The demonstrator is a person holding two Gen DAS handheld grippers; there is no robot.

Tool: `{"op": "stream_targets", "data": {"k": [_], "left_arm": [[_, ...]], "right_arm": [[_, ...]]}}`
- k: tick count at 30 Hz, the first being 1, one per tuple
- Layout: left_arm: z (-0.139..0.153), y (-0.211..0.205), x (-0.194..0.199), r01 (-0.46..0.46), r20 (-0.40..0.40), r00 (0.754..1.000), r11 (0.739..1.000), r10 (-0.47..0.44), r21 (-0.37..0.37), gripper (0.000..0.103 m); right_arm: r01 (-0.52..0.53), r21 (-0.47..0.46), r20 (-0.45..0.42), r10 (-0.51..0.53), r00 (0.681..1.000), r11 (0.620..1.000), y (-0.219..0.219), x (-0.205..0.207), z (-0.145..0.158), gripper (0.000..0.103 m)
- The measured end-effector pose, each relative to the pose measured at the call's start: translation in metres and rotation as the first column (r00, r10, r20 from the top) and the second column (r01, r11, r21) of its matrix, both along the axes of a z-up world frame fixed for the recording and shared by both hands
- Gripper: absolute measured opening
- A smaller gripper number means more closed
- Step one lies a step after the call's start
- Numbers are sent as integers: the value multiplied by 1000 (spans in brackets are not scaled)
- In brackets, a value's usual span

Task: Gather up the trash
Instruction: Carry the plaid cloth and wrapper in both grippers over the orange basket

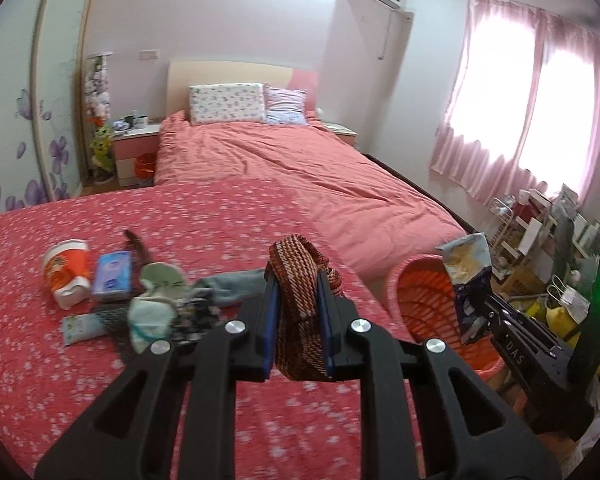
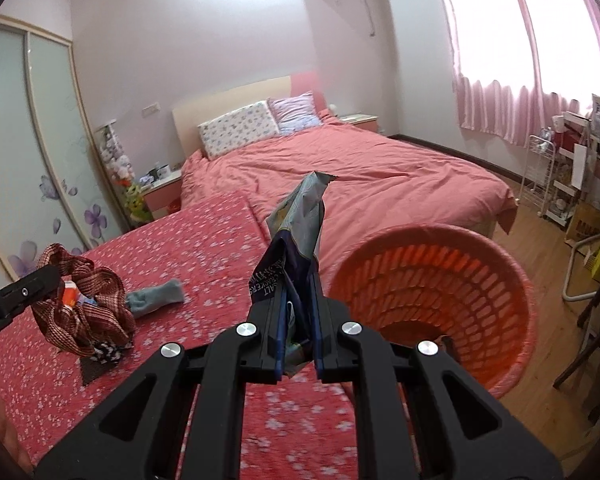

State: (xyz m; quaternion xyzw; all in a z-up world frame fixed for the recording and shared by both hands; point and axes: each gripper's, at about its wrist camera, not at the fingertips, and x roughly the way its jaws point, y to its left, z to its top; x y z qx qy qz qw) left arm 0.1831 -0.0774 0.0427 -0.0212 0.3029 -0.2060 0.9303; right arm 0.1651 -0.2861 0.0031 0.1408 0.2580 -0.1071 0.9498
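My left gripper [image 1: 298, 280] is shut on a bunched brown woven strap [image 1: 296, 280], held above the red floral bedspread [image 1: 180, 220]. The strap [image 2: 84, 312] also hangs at the left of the right wrist view. My right gripper [image 2: 298, 280] is shut on an empty cracker bag [image 2: 296, 232], blue and grey, which stands up between the pads. That bag [image 1: 465, 268] shows in the left wrist view beside the orange basket [image 1: 423, 296]. The basket [image 2: 431, 292] stands on the floor just right of the bed, its mouth facing me.
Left on the bedspread lie an orange-and-white cup [image 1: 68, 272], a blue tissue pack [image 1: 112, 274], crumpled wrappers [image 1: 156, 308] and a grey sock [image 1: 232, 288]. A cluttered shelf [image 1: 539, 240] and chair legs [image 2: 579, 280] crowd the right side. Another small orange bin [image 1: 144, 166] stands by the nightstand.
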Motion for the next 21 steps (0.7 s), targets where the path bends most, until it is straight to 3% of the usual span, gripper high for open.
{"op": "stream_targets", "data": {"k": [21], "left_arm": [[-26, -113, 7, 201, -57, 978, 980, -201, 1, 19]], "right_arm": [[169, 34, 10, -170, 985, 985, -73, -20, -17, 11]]}}
